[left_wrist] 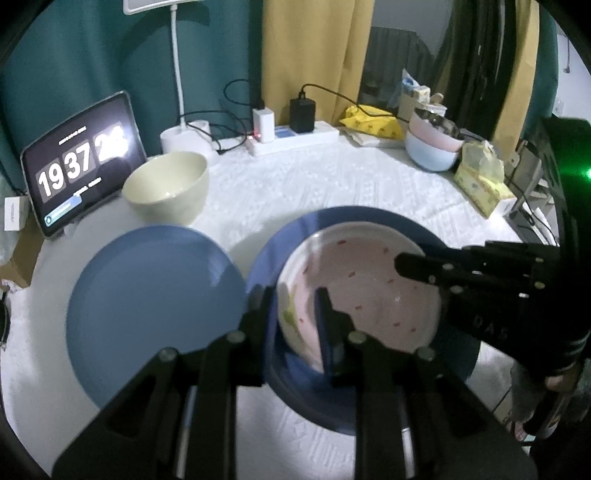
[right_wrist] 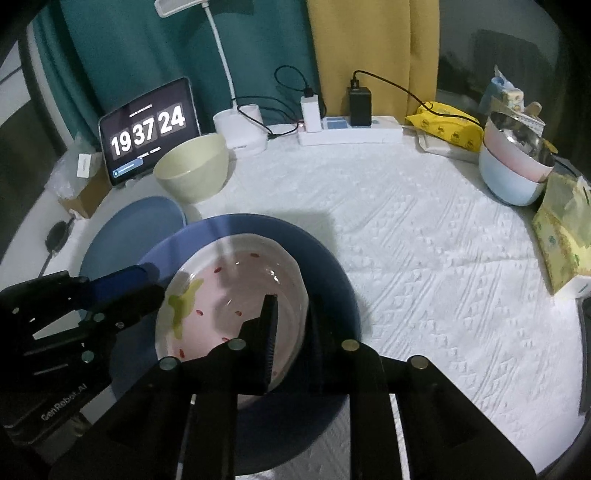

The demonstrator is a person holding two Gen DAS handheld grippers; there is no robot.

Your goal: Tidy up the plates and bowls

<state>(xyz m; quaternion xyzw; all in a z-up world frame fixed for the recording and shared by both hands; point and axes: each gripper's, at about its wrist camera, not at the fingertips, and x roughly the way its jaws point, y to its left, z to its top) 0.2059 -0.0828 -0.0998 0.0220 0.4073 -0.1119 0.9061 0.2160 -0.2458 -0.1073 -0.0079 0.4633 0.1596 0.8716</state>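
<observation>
Both tools angled down over pink plate [right_wrist: 236, 310] on blue plate [right_wrist: 325, 266]. Left tool [left_wrist: 291, 299] clamped both rims. Right tool [right_wrist: 293, 306] straddled pink rim w/ jaws slightly apart.

The near rim of the dark blue plate [right_wrist: 332, 266] disappears under the right gripper [right_wrist: 291, 306], so whether the pink bowl [right_wrist: 236, 291] is pinched there cannot be told. The tablet clock [left_wrist: 83, 162] has its last digits washed out by glare in the left wrist view. The desk lamp [right_wrist: 177, 6] head is cut off by the top edge.
</observation>
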